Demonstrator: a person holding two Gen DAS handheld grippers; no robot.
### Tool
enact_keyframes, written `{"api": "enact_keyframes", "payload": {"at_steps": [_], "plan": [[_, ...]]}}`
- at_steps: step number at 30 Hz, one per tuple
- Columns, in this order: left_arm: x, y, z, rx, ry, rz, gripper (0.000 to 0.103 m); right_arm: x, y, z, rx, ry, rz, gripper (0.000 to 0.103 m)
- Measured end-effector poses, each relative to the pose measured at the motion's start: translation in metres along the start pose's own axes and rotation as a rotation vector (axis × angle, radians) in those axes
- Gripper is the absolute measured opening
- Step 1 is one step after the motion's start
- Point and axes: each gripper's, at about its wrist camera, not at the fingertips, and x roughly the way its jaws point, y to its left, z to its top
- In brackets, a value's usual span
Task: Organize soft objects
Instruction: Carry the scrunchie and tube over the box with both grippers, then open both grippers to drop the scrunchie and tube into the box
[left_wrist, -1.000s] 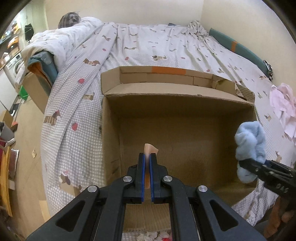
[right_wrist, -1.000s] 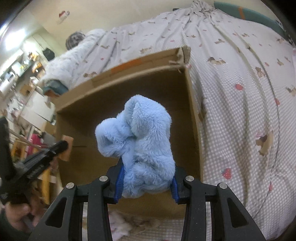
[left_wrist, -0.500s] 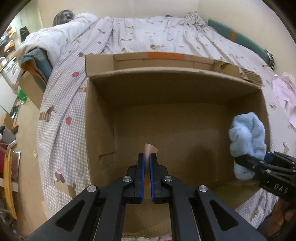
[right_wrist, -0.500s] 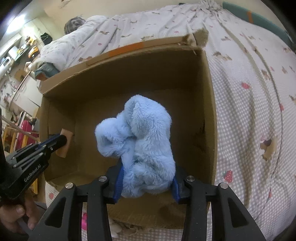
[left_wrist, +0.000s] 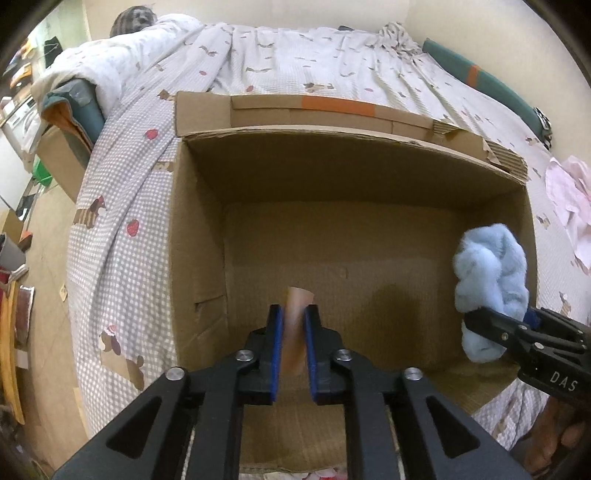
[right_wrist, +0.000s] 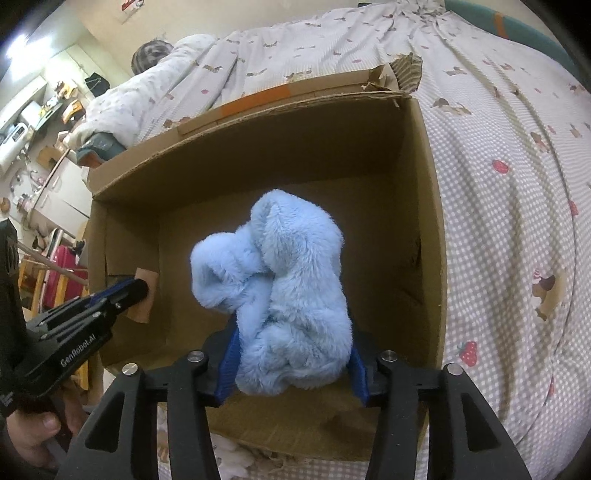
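An open brown cardboard box (left_wrist: 369, 229) is seen lying on a bed covered by a checked, cartoon-printed quilt (right_wrist: 509, 155). A fluffy light-blue plush item (right_wrist: 288, 306) is pinched between the jaws of the right gripper (right_wrist: 291, 365) and held above the box's right side, near its front edge. A small tan cloth piece (left_wrist: 295, 325), blurred, is framed by the slightly parted jaws of the left gripper (left_wrist: 294, 334) over the front-left interior; contact cannot be judged. A pink garment (left_wrist: 569, 199) is spread at the quilt's right edge.
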Motion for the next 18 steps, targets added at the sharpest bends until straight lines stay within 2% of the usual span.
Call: {"api": "enact_keyframes", "payload": {"at_steps": [3, 4, 5, 7, 8, 13, 18], "plan": [[0.001, -0.006, 0.000, 0.016, 0.021, -0.021, 0.041, -0.004, 0.000, 0.000, 0.002, -0.011, 0.012, 0.076], [0.001, -0.008, 0.000, 0.019, 0.018, -0.018, 0.058, -0.006, 0.000, 0.001, 0.007, -0.020, 0.020, 0.080], [-0.002, -0.009, -0.001, 0.021, 0.002, -0.006, 0.069, -0.008, 0.000, 0.002, 0.014, -0.032, 0.031, 0.082], [-0.006, -0.011, -0.001, 0.027, -0.023, 0.002, 0.073, -0.013, 0.000, 0.004, 0.018, -0.055, 0.037, 0.095], [-0.006, -0.011, 0.000, 0.034, -0.026, 0.003, 0.073, -0.015, -0.001, 0.004, 0.021, -0.067, 0.030, 0.098], [-0.011, -0.014, 0.002, 0.039, -0.034, 0.008, 0.073, -0.028, -0.005, 0.007, 0.041, -0.122, 0.045, 0.099], [-0.022, -0.013, 0.005, 0.039, -0.078, 0.020, 0.073, -0.031, -0.002, 0.008, 0.038, -0.152, 0.024, 0.103]]}}
